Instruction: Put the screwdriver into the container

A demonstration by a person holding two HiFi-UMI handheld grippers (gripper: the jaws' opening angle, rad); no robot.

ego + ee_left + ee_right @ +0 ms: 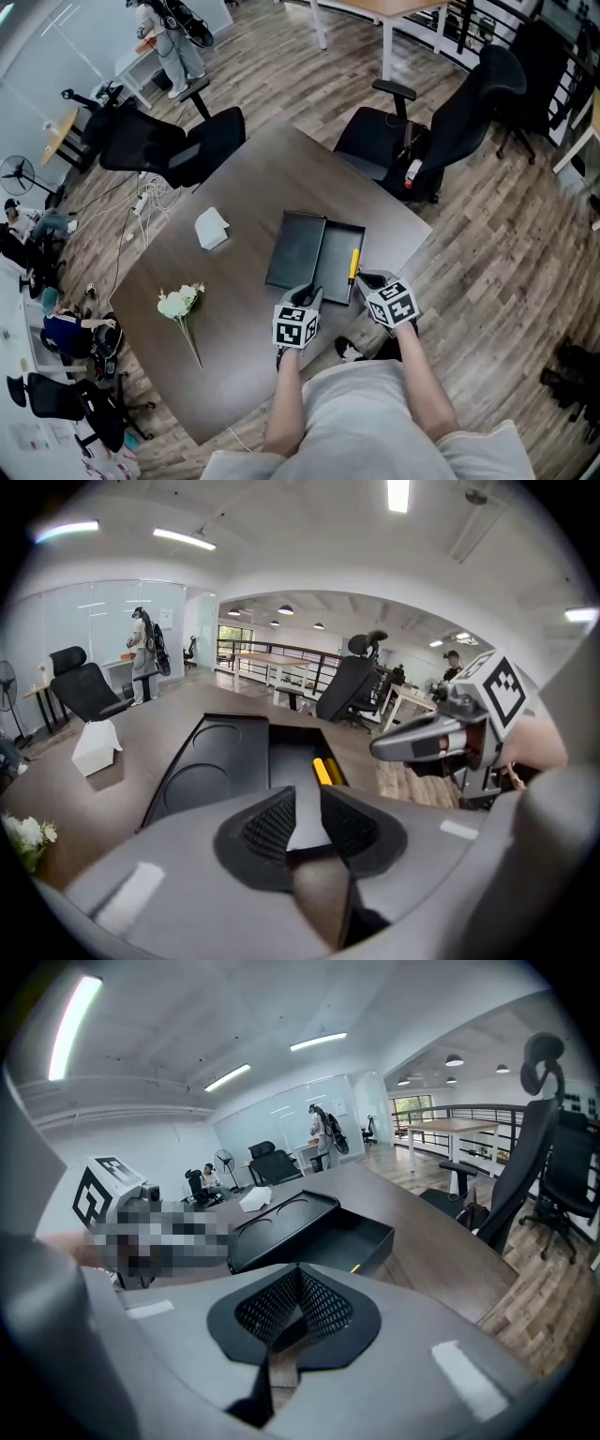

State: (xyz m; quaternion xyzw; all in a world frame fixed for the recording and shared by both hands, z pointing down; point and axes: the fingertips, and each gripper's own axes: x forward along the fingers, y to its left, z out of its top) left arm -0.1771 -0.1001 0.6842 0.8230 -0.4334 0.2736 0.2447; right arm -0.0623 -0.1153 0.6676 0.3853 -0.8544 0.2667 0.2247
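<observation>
Your left gripper (312, 293) hovers at the near end of the black container (336, 261), just over its rim. Its jaws stand a narrow gap apart with nothing between them; in the left gripper view you look through that gap onto the container's bare floor. Your right gripper (366, 278) sits just beside it, at the container's near right corner. Its jaws are closed tip to tip and hold nothing.

The screwdriver (354, 263) lies inside the container, its yellow handle running along the right wall. In the left gripper view the handle (322, 770) shows just past the jaws. In the right gripper view only a sliver of yellow (355, 1267) peeks over the container's wall.

The container rests close to the edge of the dark brown surface (253, 187) where you stand. Its lid (295, 248) lies open flat on the left, touching the box part, with two round recesses in its inner face.

Farther left, well apart from the container, a white paper box (211, 228) stands toward the middle of the surface. A bunch of white flowers (180, 302) lies near the left edge, its stem pointing towards you.
</observation>
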